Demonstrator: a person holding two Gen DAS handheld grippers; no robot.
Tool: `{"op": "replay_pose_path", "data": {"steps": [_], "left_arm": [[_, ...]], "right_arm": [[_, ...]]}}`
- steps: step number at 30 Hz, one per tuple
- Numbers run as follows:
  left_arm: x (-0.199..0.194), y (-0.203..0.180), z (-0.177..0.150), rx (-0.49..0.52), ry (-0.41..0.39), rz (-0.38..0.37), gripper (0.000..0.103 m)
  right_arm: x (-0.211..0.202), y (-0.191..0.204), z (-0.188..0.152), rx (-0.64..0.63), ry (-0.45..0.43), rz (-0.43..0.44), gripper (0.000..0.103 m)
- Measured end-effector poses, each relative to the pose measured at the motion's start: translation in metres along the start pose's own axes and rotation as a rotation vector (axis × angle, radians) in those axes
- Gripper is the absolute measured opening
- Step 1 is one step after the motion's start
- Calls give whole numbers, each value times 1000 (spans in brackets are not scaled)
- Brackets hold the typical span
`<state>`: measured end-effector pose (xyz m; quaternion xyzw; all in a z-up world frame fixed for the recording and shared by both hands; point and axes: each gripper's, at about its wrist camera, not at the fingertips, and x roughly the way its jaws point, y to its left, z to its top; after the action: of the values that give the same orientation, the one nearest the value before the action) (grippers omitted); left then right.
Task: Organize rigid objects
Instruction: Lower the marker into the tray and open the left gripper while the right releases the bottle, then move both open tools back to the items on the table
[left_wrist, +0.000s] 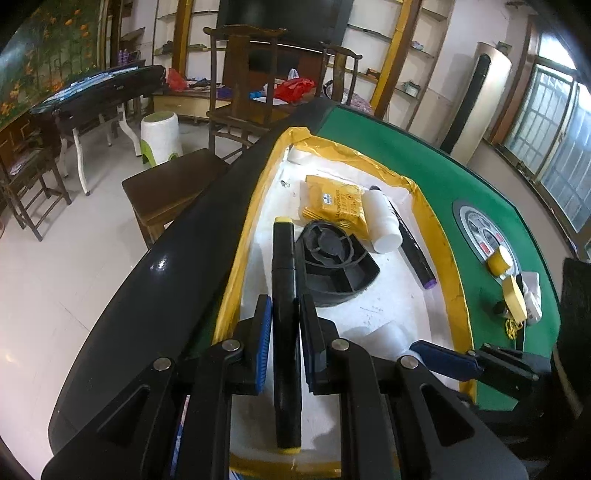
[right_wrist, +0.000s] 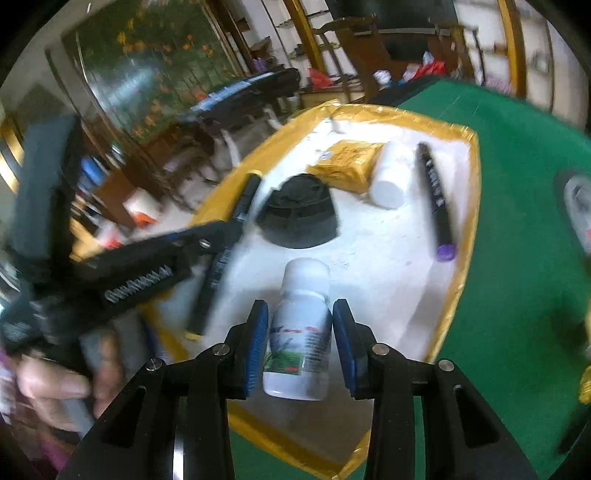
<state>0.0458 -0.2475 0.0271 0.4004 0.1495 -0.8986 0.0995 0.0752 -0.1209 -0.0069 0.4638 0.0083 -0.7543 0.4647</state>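
Note:
A white tray (left_wrist: 258, 206) with a yellow taped rim lies on the green table. My left gripper (left_wrist: 285, 306) is shut on a black marker with yellow ends (left_wrist: 284, 258), held lengthwise along the tray's left side. In the right wrist view that gripper (right_wrist: 236, 221) and marker (right_wrist: 216, 273) are blurred. My right gripper (right_wrist: 300, 314) is shut on a white labelled bottle (right_wrist: 299, 332), cap forward, over the tray's (right_wrist: 406, 266) near end. Further in the tray lie a black round fan-like part (left_wrist: 332, 258), a yellow packet (left_wrist: 336, 206), a second white bottle (left_wrist: 382, 225) and a purple-capped black marker (left_wrist: 413, 247).
Two yellow tape rolls (left_wrist: 513, 295) and a white packet (left_wrist: 532, 291) sit on the green felt (left_wrist: 424, 158) right of the tray, near a round panel (left_wrist: 480, 229). The table's black edge (left_wrist: 166, 266) runs left of the tray; beyond it stand a wooden stool (left_wrist: 173, 181) and chairs. A hand (right_wrist: 55, 384) holds the left gripper.

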Motion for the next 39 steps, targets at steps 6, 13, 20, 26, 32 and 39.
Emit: {"op": "replay_pose_path", "data": {"steps": [6, 13, 20, 26, 32, 39], "left_arm": [[-21, -11, -1, 17, -43, -31, 13], [-44, -39, -3, 76, -74, -86, 13], [-53, -87, -9, 183, -86, -127, 45], [-53, -123, -15, 259, -74, -157, 45], [-41, -140, -23, 291, -34, -171, 45], [-35, -146, -28, 278, 13, -203, 45]], "right_arm": [[-10, -22, -2, 119, 0, 206, 38], [-50, -35, -5, 111, -115, 102, 37], [-103, -72, -12, 154, -221, 34, 37], [-148, -145, -1, 273, -305, -194, 43], [-130, -182, -5, 383, -208, -165, 46], [-122, -144, -3, 303, -210, 179, 46]]}}
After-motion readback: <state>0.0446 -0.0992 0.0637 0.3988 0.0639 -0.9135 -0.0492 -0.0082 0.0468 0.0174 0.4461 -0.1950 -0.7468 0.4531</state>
